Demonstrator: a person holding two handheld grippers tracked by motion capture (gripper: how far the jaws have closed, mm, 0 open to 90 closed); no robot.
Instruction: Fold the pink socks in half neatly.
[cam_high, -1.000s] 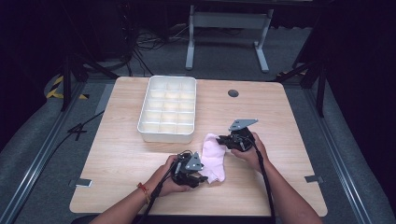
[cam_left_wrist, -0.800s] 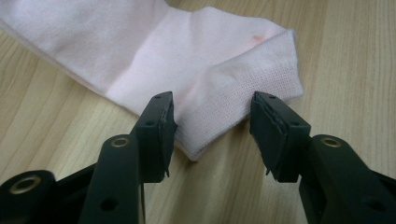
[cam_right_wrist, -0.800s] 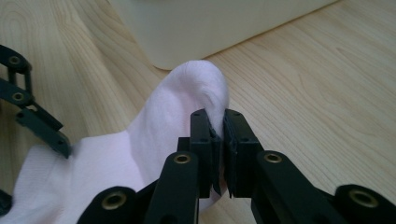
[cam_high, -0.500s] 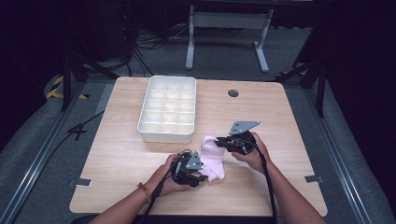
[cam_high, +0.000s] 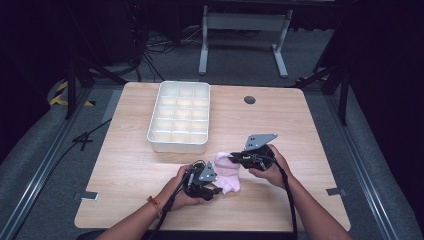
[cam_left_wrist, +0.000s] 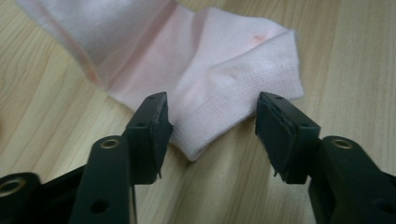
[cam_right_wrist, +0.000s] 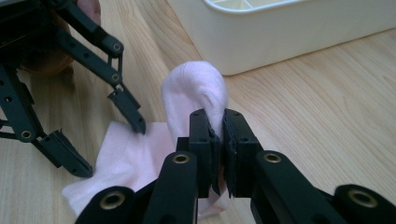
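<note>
Clearly, two grippers, left (cam_high: 216, 190) and right (cam_high: 231, 159), work one pink sock (cam_high: 228, 174).

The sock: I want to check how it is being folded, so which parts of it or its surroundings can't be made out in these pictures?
- Sock, high view: its near edge is hidden under the left hand-held gripper.
- Sock, right gripper view: the pinched part is hidden between the right hand-held gripper jaws.
- Sock, left gripper view: its far end is cut off by the top edge.
- Tray, right gripper view: compartments cut off by the top edge.

Wooden table (cam_high: 300, 130), grey floor (cam_high: 45, 150), seemingly carpeted.
</note>
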